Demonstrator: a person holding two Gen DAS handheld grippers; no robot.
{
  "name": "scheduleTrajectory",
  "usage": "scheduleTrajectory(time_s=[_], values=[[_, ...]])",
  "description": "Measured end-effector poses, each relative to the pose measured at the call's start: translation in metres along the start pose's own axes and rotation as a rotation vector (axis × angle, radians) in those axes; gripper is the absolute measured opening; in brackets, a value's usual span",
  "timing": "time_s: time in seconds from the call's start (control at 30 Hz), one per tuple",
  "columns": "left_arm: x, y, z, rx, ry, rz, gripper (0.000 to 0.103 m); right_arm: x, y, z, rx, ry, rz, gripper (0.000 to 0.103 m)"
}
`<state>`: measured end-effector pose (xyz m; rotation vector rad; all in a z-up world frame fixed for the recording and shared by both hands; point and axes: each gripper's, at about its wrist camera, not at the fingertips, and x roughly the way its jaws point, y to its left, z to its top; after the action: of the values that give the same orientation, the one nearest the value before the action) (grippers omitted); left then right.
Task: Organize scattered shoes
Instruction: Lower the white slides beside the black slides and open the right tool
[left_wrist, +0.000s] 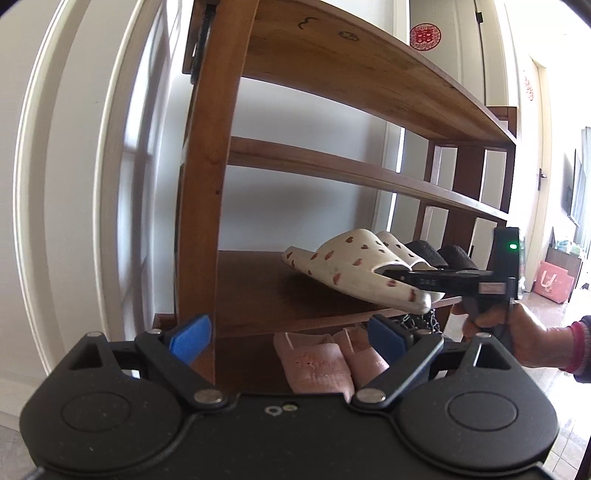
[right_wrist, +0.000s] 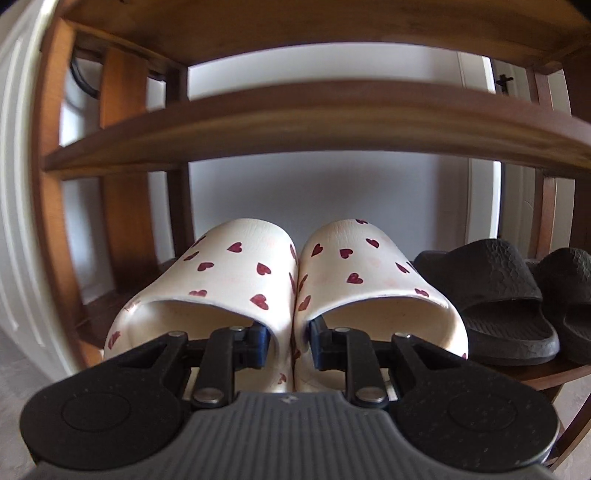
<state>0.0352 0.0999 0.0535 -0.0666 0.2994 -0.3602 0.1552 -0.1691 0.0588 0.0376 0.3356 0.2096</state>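
A pair of cream slippers with red hearts (right_wrist: 258, 280) lies side by side on a shelf of the wooden shoe rack (left_wrist: 207, 155), toes pointing inward. My right gripper (right_wrist: 286, 338) is shut on the pair, one finger inside each slipper, pinching their touching inner walls. In the left wrist view the slippers (left_wrist: 351, 269) sit partly over the shelf's front edge, with the right gripper (left_wrist: 391, 275) reaching in from the right. My left gripper (left_wrist: 291, 334) is open and empty, held in front of the rack, low and to the left.
A pair of black slides (right_wrist: 506, 291) sits on the same shelf to the right of the cream pair. Pink slippers (left_wrist: 325, 363) lie on the rack's bottom level. A white door frame (left_wrist: 74, 184) stands to the left. A pink bag (left_wrist: 554, 282) is far right.
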Motion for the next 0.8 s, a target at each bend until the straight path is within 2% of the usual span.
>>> scheduleTrajectory(time_s=[0.13, 0.27, 0.37, 0.43, 0.5, 0.8], values=[[-0.006, 0.007, -0.002, -0.002, 0.002, 0.017, 0.093, 0.027, 0.021, 0.001, -0.048, -0.002, -0.056, 0.025], [-0.009, 0.015, -0.005, -0.019, 0.011, 0.027, 0.093, 0.05, 0.036, 0.004, -0.035, -0.007, -0.119, 0.028], [-0.011, 0.019, -0.007, -0.014, 0.015, 0.037, 0.093, 0.062, 0.044, 0.005, -0.018, -0.003, -0.154, 0.034], [-0.012, 0.021, -0.009, -0.01, 0.017, 0.042, 0.093, 0.068, 0.048, 0.005, -0.007, -0.001, -0.173, 0.044], [-0.013, 0.023, -0.01, -0.012, 0.03, 0.051, 0.093, 0.073, 0.051, 0.003, 0.002, -0.005, -0.188, 0.044], [-0.014, 0.032, -0.016, -0.033, 0.052, 0.102, 0.093, 0.042, 0.049, -0.01, 0.004, -0.054, -0.184, 0.046]])
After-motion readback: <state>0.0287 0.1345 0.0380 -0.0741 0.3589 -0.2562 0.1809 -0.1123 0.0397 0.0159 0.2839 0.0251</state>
